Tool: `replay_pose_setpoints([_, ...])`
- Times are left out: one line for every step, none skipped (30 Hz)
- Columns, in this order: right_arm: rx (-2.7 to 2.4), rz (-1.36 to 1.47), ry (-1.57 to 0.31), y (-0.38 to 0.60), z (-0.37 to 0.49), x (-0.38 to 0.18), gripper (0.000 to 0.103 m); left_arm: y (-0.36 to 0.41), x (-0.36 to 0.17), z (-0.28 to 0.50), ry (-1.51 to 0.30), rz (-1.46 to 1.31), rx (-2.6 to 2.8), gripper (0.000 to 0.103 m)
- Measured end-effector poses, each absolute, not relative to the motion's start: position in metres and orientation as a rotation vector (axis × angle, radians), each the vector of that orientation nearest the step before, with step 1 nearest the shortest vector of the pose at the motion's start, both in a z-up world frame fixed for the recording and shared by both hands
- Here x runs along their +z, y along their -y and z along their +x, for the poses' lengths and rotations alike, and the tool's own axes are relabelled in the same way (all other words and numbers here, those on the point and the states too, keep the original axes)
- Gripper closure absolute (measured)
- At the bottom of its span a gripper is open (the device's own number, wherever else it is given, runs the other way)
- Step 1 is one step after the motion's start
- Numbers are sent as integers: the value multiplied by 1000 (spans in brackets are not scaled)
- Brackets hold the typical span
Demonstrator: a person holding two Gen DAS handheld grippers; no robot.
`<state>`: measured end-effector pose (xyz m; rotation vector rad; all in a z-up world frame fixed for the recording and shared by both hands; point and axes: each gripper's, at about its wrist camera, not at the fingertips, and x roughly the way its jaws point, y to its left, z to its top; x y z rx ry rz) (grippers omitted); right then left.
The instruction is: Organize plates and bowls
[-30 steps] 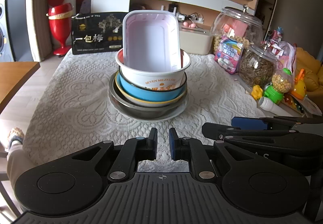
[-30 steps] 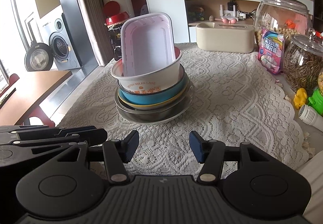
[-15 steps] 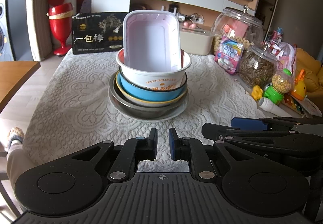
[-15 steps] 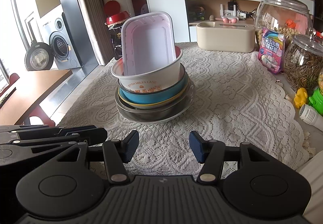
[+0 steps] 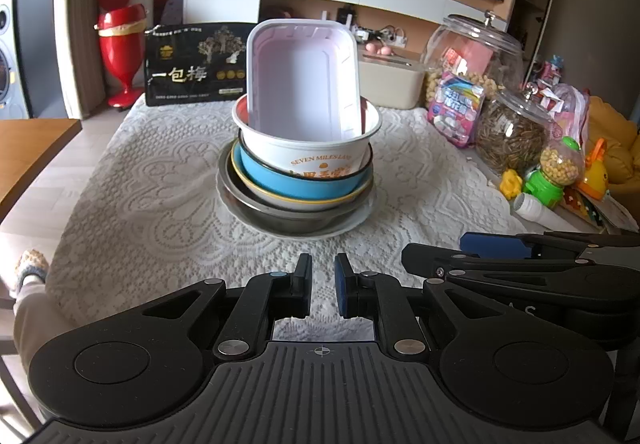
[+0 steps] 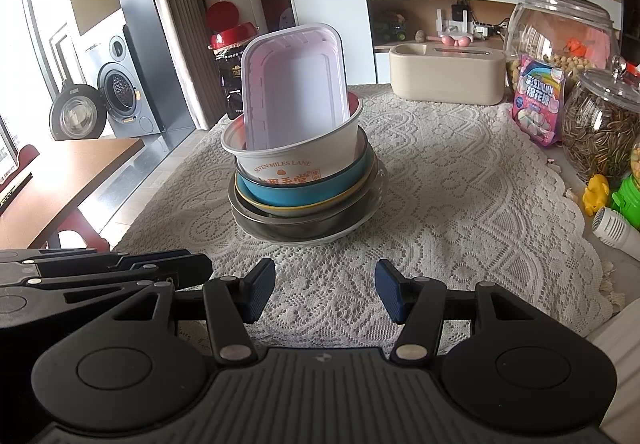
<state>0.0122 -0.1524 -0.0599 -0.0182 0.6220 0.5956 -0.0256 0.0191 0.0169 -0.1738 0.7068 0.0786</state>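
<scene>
A stack of dishes stands mid-table: a white plate (image 5: 352, 222) at the bottom, a steel bowl (image 5: 280, 218), a yellow-rimmed bowl, a blue bowl (image 5: 296, 186), a white paper bowl (image 5: 308, 150), and a pink rectangular tray (image 5: 302, 78) standing upright in it. The stack also shows in the right wrist view (image 6: 302, 180). My left gripper (image 5: 322, 286) is nearly shut and empty, short of the stack. My right gripper (image 6: 325, 290) is open and empty, also short of the stack, and shows at the right of the left wrist view (image 5: 520, 264).
A lace cloth (image 5: 140, 196) covers the table. Glass jars (image 5: 476, 56), snack bags and toys (image 5: 552, 172) line the right edge. A beige box (image 6: 446, 76) and a black box (image 5: 192, 68) stand at the back. A wooden table (image 6: 60, 172) is left.
</scene>
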Motion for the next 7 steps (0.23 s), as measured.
replay_pose_setpoints([596,-18,-622,152,12,-60,47,-19,17,-26,-707,-174,78,88])
replay_pose_setpoints([596,-18,-622,152,12,-60,47,-19,17,-26,-706,-175,79,88])
replay_pose_setpoints([596,-18,-622,152,12,-60,47,-19,17,-26,-706,-175,78,88])
replay_pose_setpoints([596,-19,-622,152,12,-60,47,-19,17,-26,-706,-175,78,88])
replay_pose_setpoints([595,-19,-621,152,12,-60,47,-19,17,-26,-705,-174,78,88])
replay_pose_setpoints([595,-18,-622,152,12,-60,47,-19,17,-26,-705,-173,78,88])
replay_pose_setpoints([595,-19,-621,152,12,-60,47,-19,17,-26,-703,-172,80,88])
